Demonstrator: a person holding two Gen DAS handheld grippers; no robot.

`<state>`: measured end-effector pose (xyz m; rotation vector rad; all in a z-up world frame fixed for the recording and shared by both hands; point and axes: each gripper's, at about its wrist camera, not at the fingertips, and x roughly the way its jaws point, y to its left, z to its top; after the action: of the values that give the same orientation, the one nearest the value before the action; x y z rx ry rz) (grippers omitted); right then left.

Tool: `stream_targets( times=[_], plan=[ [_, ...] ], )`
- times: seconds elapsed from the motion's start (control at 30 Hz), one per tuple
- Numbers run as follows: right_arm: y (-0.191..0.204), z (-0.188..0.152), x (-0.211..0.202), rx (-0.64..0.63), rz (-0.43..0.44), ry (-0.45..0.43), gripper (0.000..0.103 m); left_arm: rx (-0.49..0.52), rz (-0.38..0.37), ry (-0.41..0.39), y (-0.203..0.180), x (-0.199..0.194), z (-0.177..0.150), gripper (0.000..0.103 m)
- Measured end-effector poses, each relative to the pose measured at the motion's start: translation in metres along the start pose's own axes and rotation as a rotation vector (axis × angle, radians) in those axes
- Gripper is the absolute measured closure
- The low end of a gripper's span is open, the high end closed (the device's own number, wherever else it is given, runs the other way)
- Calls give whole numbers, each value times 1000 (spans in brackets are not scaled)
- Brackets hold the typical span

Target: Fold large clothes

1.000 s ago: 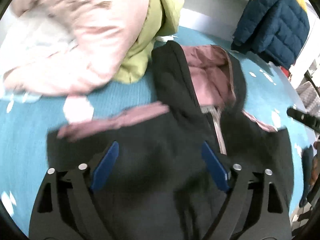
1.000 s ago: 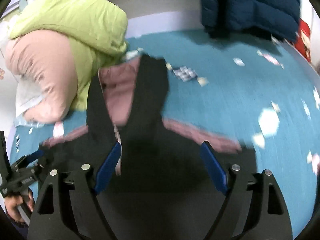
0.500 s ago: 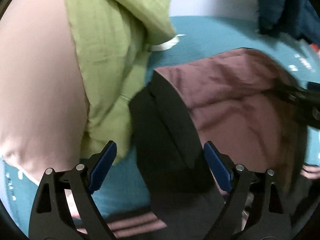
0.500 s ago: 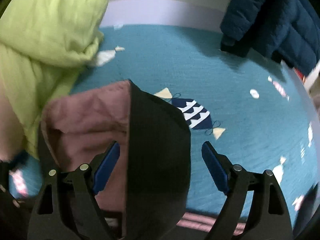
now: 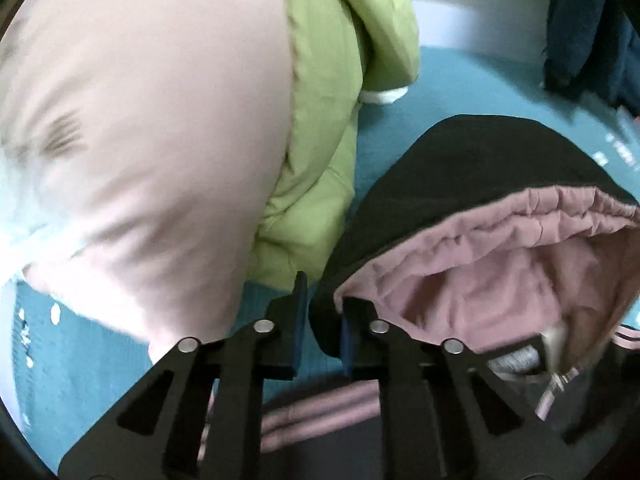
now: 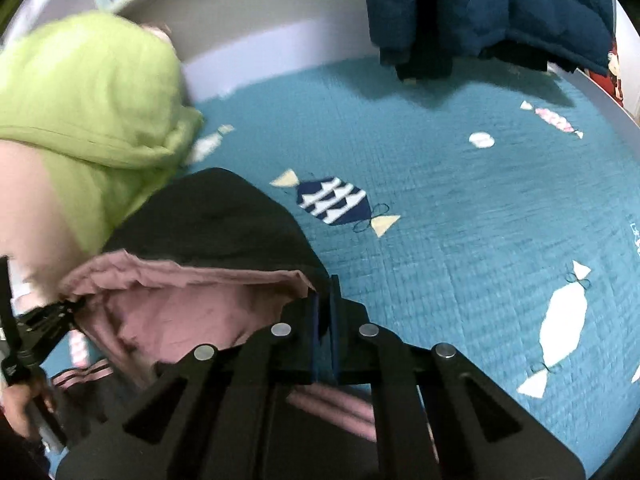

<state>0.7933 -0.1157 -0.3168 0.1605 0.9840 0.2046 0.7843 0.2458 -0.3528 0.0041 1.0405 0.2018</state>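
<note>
A black hooded jacket with a dusty pink lining lies on the teal bed cover. Its hood [image 5: 472, 184] fills the right of the left wrist view and also shows in the right wrist view [image 6: 208, 220]. My left gripper [image 5: 322, 320] is shut on the hood's left edge. My right gripper [image 6: 323, 312] is shut on the hood's right edge. The left gripper also shows at the left edge of the right wrist view [image 6: 36, 328].
A green jacket [image 5: 332, 128] and a pale pink garment [image 5: 140, 140] are piled just left of the hood. A dark blue puffer jacket [image 6: 480, 8] lies at the far edge of the bed. The teal cover [image 6: 480, 220] with candy prints spreads to the right.
Both grippers were open over the jacket's body, moved up to the hood, and have now closed on its two edges.
</note>
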Motion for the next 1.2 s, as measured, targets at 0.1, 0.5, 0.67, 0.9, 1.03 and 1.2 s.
stream_targets(
  times=[0.1, 0.5, 0.67, 0.9, 1.03, 1.2],
  plan=[
    [0, -14, -50, 1, 76, -53, 99, -51, -77, -55, 17, -46, -21, 90],
    [-30, -220, -202, 72, 270, -80, 97, -85, -353, -160, 60, -188, -225, 81],
    [-46, -294, -176, 170, 222, 87, 96, -42, -416, -43, 33, -165, -295, 79],
    [-56, -310, -208, 214, 176, 54, 93, -143, -336, -125, 32, -178, -307, 35],
    [-39, -288, -237, 202, 238, -8, 86, -125, -312, -125, 33, -198, -313, 16],
    [2, -241, -261, 197, 297, -86, 67, -55, -296, -176, 26, -230, -332, 9]
  ],
)
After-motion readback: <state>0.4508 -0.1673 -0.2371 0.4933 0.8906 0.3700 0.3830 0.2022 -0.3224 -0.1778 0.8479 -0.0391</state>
